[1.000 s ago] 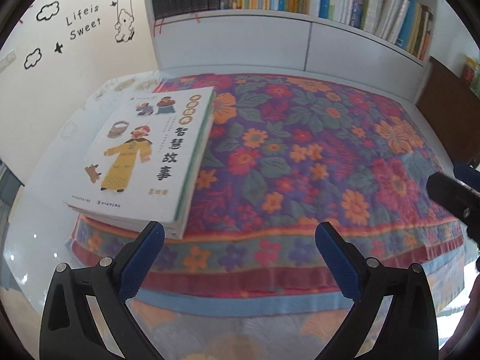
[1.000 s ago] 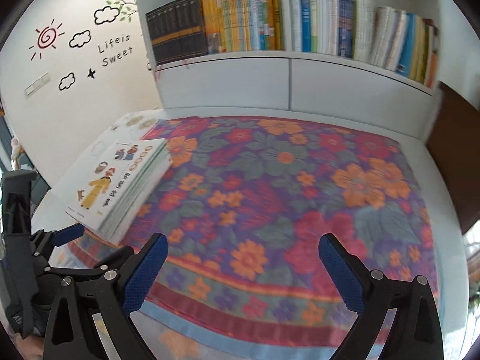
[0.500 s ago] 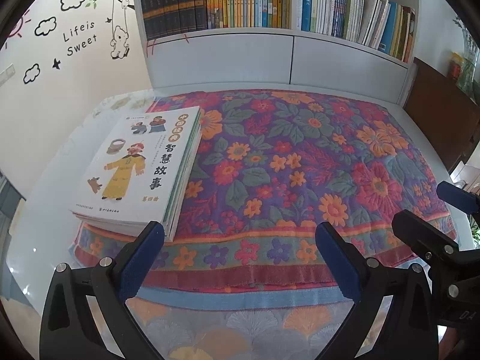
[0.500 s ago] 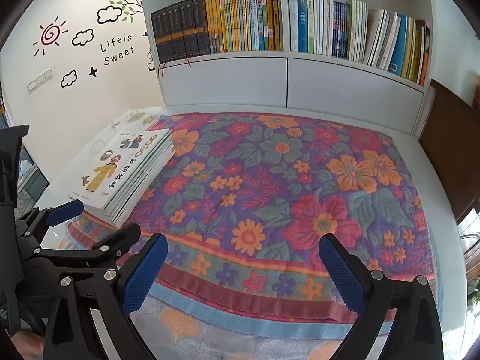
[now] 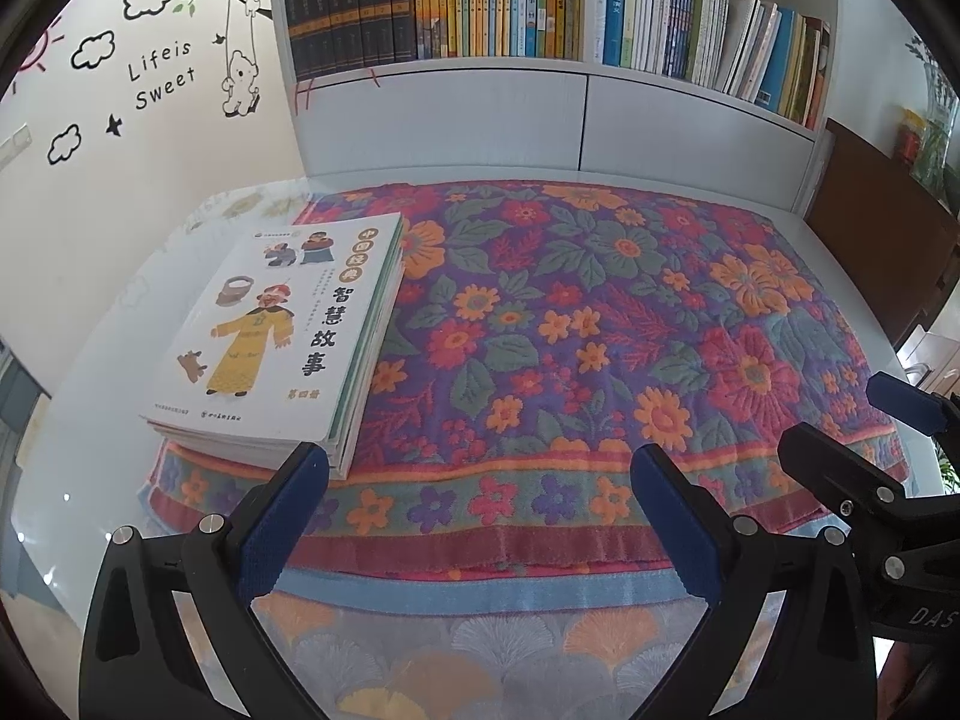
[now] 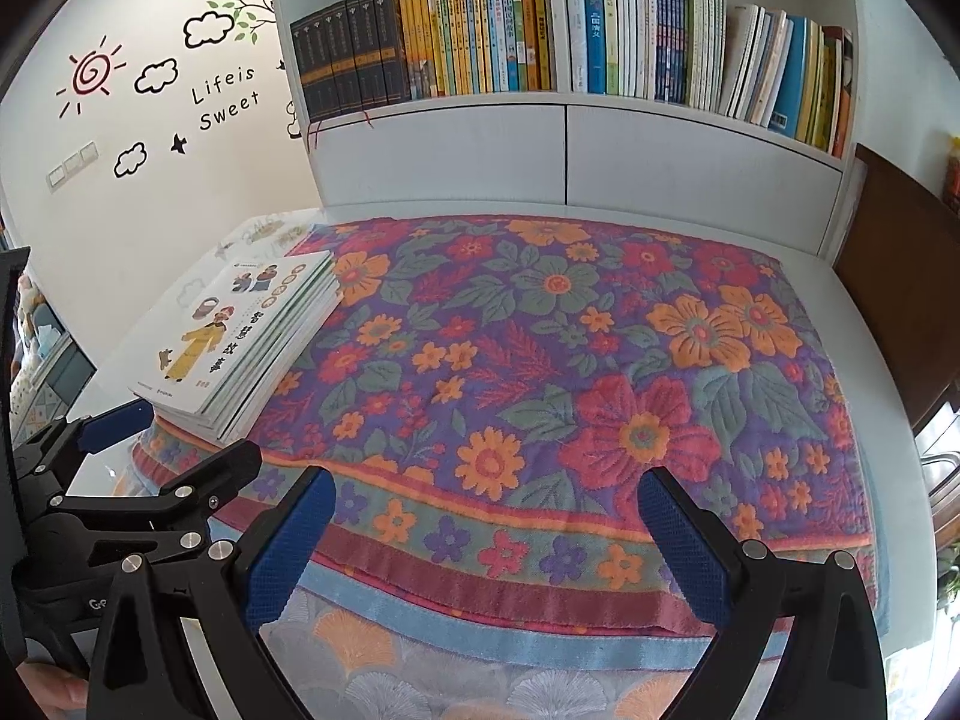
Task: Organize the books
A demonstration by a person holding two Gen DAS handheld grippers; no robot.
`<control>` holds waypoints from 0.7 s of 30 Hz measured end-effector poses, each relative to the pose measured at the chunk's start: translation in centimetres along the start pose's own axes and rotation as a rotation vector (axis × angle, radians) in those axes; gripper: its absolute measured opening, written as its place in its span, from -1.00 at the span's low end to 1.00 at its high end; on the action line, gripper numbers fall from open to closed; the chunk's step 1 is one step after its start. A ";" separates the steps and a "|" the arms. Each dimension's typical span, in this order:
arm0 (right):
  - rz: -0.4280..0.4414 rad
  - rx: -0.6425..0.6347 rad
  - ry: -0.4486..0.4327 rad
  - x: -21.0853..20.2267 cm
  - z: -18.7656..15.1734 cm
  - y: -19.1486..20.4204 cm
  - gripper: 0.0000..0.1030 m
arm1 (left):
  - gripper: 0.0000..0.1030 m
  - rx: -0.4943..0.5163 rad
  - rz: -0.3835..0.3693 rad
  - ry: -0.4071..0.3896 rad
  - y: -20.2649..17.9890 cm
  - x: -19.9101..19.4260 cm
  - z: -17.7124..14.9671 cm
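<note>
Bright, even daylight; both views sharp, fisheye bends the edges into dark corners, glare whitens the table (image 5: 90, 420).

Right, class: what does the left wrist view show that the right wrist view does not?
Only the left wrist view shows the bear-on-a-swing wall sticker and the right claw, open. Only the right wrist view shows the sun sticker, wall switches and the left claw, open. Both share the book stack, floral cloth and bookshelf.

Floral quilted cloth (image 5: 600, 312) over white table (image 5: 90, 420); cloud-and-tree wall decals (image 6: 198, 66) behind.
</note>
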State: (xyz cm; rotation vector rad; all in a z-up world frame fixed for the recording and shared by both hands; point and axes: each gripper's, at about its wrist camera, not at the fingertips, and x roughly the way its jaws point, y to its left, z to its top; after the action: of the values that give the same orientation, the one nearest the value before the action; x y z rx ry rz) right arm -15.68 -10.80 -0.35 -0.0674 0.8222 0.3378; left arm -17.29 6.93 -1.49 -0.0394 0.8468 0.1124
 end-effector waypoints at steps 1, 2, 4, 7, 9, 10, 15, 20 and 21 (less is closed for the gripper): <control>0.001 0.001 -0.001 0.0 0.0 0.0 0.95 | 0.96 0.000 0.000 0.000 0.0 -0.1 0.0; 0.001 0.002 -0.002 -0.1 0.0 0.0 0.95 | 0.96 0.001 0.000 0.000 -0.1 -0.1 0.0; 0.000 0.003 -0.008 -0.2 -0.1 0.0 0.95 | 0.96 0.000 -0.001 0.000 -0.1 -0.1 0.0; -0.004 0.004 -0.011 -0.4 -0.1 0.0 0.95 | 0.96 -0.005 -0.001 -0.002 0.0 -0.2 0.0; -0.003 0.001 -0.008 -0.4 -0.1 0.0 0.95 | 0.96 -0.008 -0.002 -0.003 0.1 -0.2 0.0; -0.002 0.000 -0.007 -0.4 -0.2 0.1 0.95 | 0.96 -0.011 -0.003 -0.002 0.1 -0.2 0.0; -0.003 -0.008 -0.005 -0.4 -0.1 0.3 0.95 | 0.96 -0.016 -0.004 0.002 0.3 -0.1 0.0; -0.006 -0.015 -0.003 -0.4 0.0 0.6 0.95 | 0.96 -0.010 0.002 0.002 0.2 -0.1 -0.1; -0.010 -0.013 0.001 -0.3 0.0 0.7 0.95 | 0.96 -0.008 0.004 0.002 0.3 0.0 -0.1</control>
State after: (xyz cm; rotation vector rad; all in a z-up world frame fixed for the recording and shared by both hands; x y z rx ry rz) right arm -16.09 -10.25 -0.11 -0.0840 0.8200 0.3341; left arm -17.41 7.19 -1.57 -0.0450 0.8486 0.1197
